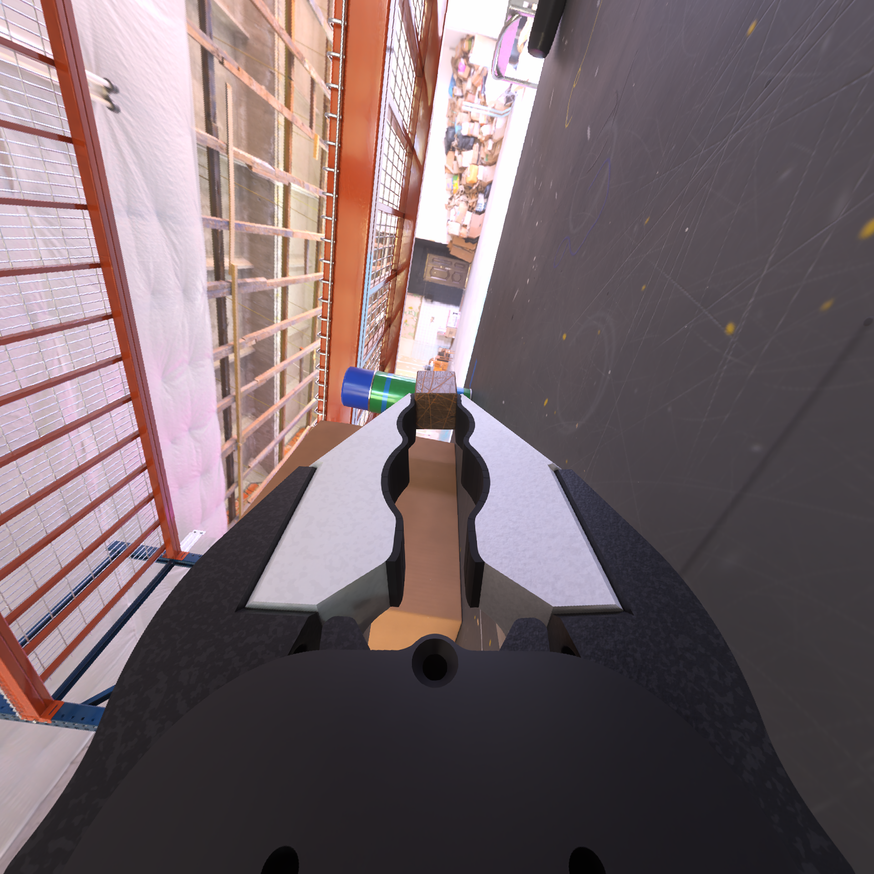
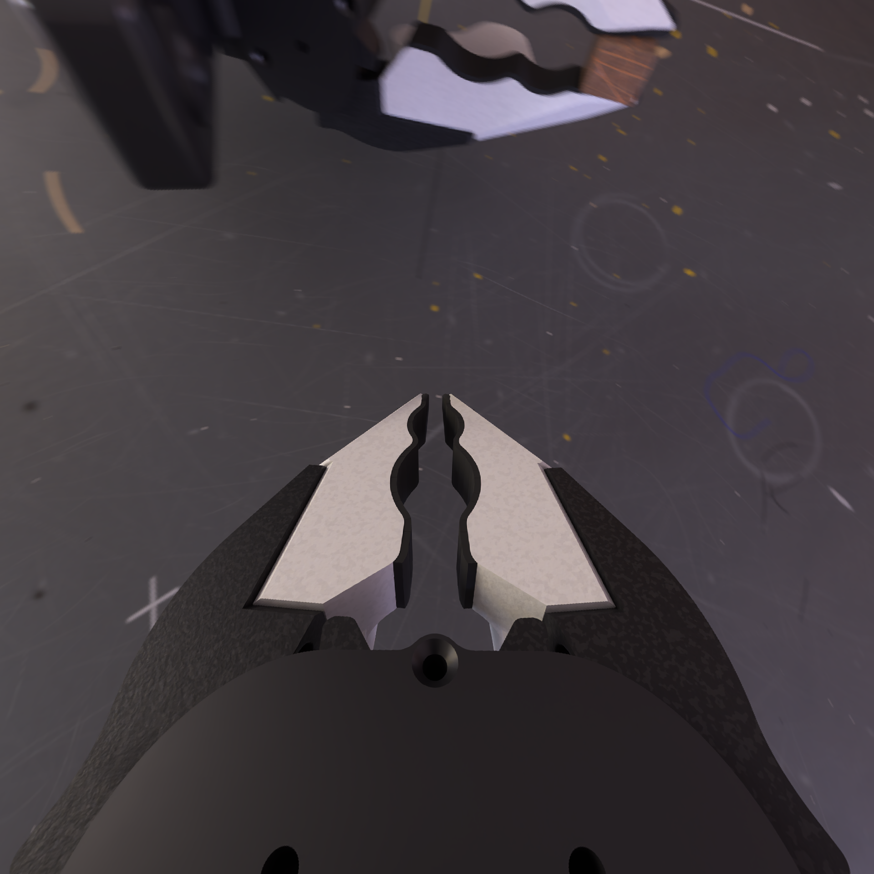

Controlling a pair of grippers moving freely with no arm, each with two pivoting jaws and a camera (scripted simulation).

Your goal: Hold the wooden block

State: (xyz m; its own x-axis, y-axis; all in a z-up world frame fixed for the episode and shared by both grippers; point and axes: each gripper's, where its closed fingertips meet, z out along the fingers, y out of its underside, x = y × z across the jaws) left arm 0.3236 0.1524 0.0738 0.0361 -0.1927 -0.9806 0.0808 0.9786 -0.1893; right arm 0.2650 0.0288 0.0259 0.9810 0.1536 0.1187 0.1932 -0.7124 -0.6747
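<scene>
The wooden block point(image 1: 435, 402) is a small brown cube with scratch marks. My left gripper point(image 1: 435, 410) is shut on it at the fingertips and holds it off the dark table point(image 1: 686, 331); the view is rolled sideways. In the right wrist view the block point(image 2: 615, 71) shows at the top right, clamped between the left gripper's fingers point(image 2: 496, 109). My right gripper point(image 2: 435, 397) is shut and empty, its tips nearly touching, over the table point(image 2: 331, 293) below the left gripper.
A green can with a blue cap point(image 1: 378, 388) lies just behind the block in the left wrist view. A brown box point(image 1: 430, 520) shows between the left fingers. Orange mesh racking point(image 1: 359, 189) stands beyond the table edge.
</scene>
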